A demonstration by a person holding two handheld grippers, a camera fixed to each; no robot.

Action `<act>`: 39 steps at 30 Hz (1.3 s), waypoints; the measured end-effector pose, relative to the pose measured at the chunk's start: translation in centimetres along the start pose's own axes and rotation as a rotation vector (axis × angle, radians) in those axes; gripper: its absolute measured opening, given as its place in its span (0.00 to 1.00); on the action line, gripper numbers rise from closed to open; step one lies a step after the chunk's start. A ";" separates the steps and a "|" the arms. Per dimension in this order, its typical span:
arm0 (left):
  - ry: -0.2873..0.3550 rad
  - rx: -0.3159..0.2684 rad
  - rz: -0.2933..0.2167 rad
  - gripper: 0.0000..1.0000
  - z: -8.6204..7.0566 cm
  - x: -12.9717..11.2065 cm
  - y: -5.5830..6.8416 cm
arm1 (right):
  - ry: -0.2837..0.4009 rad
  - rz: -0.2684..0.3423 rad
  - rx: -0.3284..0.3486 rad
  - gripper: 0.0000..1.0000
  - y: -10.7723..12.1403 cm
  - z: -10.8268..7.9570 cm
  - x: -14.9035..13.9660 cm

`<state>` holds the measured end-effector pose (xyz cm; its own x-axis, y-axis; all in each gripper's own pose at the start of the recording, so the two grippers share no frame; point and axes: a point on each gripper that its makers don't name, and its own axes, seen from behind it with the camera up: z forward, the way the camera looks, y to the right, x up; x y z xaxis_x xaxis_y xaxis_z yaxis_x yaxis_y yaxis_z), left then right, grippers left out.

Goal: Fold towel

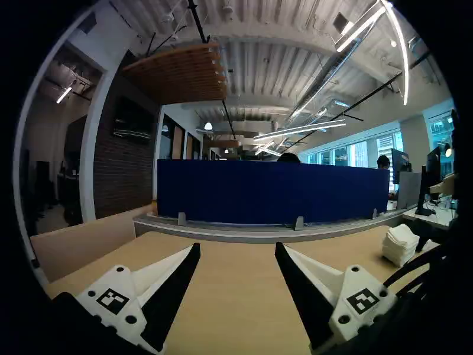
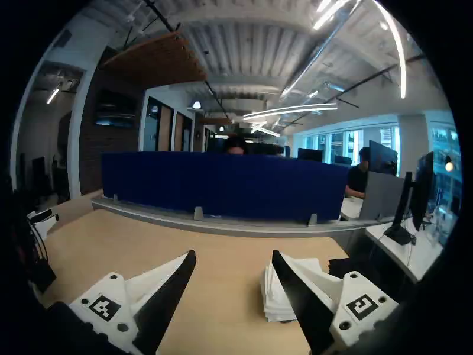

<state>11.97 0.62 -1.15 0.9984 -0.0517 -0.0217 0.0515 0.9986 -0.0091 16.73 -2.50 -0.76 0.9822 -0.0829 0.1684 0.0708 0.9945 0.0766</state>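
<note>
No folding is under way, as far as can be judged; no towel is spread out on the pale wooden table [image 1: 236, 307], and none is held. The task's thing is a stack of white towels [image 2: 277, 293], seen in the right gripper view low and right of centre, lying on the table near its right-hand edge and partly hidden behind that gripper's right finger. The same stack [image 1: 402, 244] is seen in the left gripper view farther off, at the right side of the table. The stack looks layered and tidy (whether these are finished pieces or ones waiting to be folded cannot be told), so the whole job of taking a towel, laying it flat and folding it appears to be left.

The left hand-held gripper [image 1: 236, 247] is held wide apart; nothing is gripped between its fingers, and bare table is seen in the gap. The right hand-held gripper [image 2: 233, 254] is likewise spread wide and holds nothing; the stack lies outside the gap, at the right finger, and whether that finger touches it cannot be told.

A blue partition [image 1: 266, 192] is set along the far edge of the table; beyond it, an open office with ceiling lights and dark monitors [image 2: 423, 177] is seen.
</note>
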 end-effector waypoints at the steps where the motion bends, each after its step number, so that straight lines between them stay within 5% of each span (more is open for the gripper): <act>1: 0.001 0.001 0.000 0.94 0.0 -0.6 -0.2 | 0.002 -0.008 0.002 1.00 -0.3 0.2 0.0; 18: 0.008 -0.007 -0.009 0.94 0.3 -8.3 -1.4 | -0.003 -0.105 0.011 1.00 -3.1 1.5 -1.7; 39: -0.020 -0.017 0.041 0.94 0.7 -11.3 -0.9 | 0.003 -0.113 0.008 1.00 -3.8 1.0 -1.8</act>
<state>0.64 0.30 -0.15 0.9999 -0.0103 -0.0027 0.0102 0.9996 -0.0254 14.49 -6.15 -0.36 0.9686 -0.1944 0.1552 0.1798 0.9783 0.1031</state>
